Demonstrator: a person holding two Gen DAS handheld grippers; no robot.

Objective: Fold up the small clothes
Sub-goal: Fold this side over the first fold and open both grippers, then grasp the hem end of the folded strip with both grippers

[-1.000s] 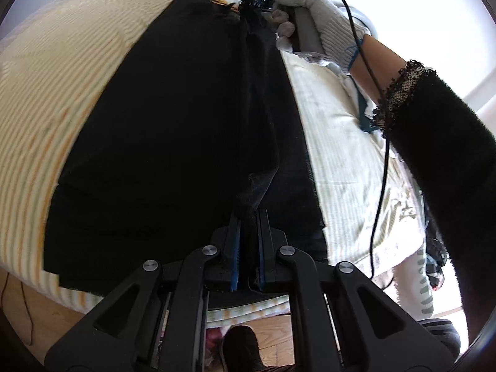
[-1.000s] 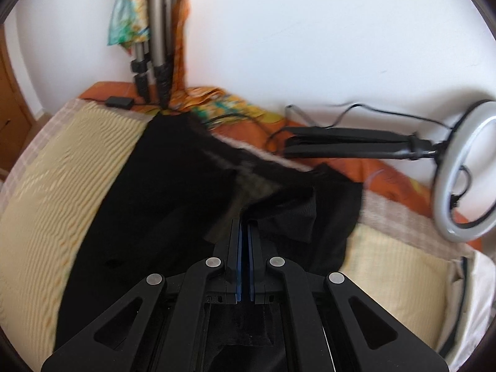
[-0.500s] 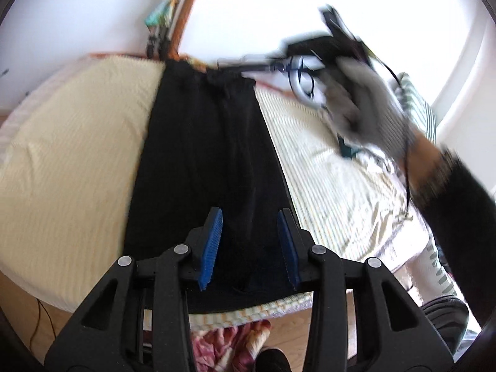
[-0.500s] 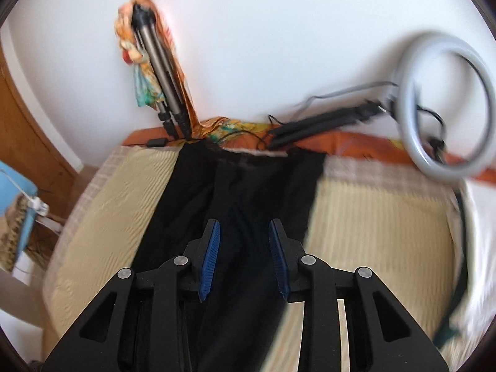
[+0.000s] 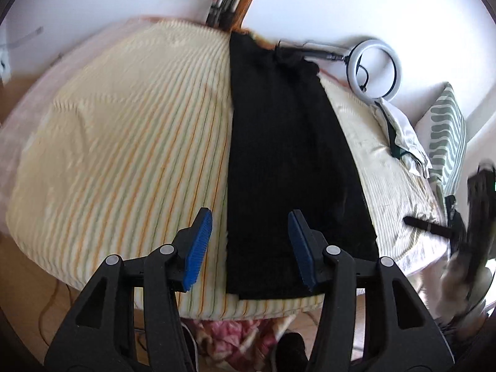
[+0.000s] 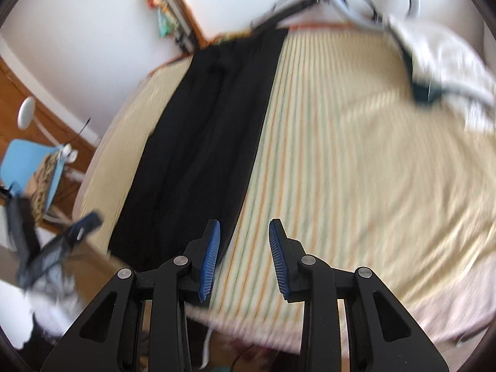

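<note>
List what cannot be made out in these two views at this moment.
- Left wrist view: the right hand at the right edge is a motion smear.
- Right wrist view: the white cloth is blurred; its kind is unclear.
- Black garment: its near hem is partly hidden by the fingers.

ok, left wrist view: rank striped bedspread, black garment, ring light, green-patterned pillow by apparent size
1. striped bedspread
2. black garment
3. ring light and green-patterned pillow: look alike in size, and fisheye edge distortion makes ranking them unsure.

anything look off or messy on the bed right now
Nothing stands out. The black garment lies flat in a long narrow strip on the striped bedsheet. Only a crumpled white cloth sits bunched near the ring light.
</note>
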